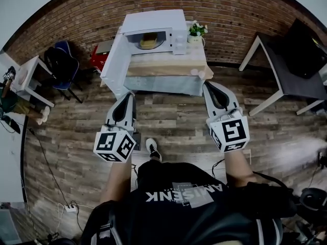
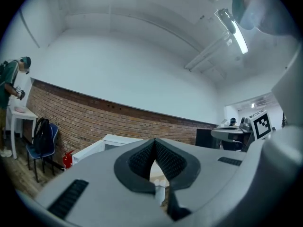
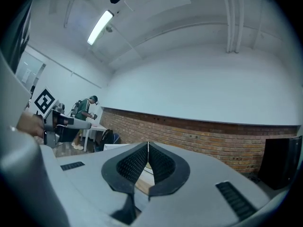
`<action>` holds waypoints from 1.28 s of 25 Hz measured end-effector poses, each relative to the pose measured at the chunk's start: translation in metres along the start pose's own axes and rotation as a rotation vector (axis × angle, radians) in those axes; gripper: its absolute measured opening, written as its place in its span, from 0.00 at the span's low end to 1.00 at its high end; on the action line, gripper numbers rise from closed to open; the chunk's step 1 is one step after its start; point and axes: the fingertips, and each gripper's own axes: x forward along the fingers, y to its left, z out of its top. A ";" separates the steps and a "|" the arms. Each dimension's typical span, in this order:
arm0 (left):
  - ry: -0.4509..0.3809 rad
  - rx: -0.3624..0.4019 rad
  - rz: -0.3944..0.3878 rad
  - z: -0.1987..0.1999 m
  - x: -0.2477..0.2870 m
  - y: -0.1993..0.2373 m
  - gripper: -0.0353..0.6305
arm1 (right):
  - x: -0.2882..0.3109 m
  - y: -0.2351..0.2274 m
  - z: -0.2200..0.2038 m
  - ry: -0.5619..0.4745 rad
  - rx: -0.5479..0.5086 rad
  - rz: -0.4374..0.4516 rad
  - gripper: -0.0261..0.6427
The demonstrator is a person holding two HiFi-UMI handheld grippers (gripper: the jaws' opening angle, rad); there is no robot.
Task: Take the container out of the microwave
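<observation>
A white microwave stands on a light wooden table against the brick wall, its door swung open to the left. Inside sits a yellowish container. My left gripper is held in front of the table's near left corner, short of the open door, with its jaws together and nothing between them. My right gripper is by the table's near right corner, jaws also closed and empty. In the left gripper view the pads meet at the left gripper, with the microwave behind. The right gripper shows the same.
A small potted plant stands right of the microwave. A blue chair with a black bag and a white side table are at the left, a dark table at the right. A person stands at the far left.
</observation>
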 end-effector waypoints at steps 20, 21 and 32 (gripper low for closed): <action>-0.022 0.002 -0.072 0.033 0.151 0.169 0.07 | 0.213 -0.019 0.007 0.082 0.046 -0.084 0.10; -0.018 -0.003 -0.076 0.033 0.154 0.178 0.07 | 0.223 -0.017 0.008 0.082 0.039 -0.084 0.10; -0.011 -0.044 -0.119 0.028 0.181 0.254 0.07 | 0.319 0.022 0.016 0.106 0.004 -0.081 0.10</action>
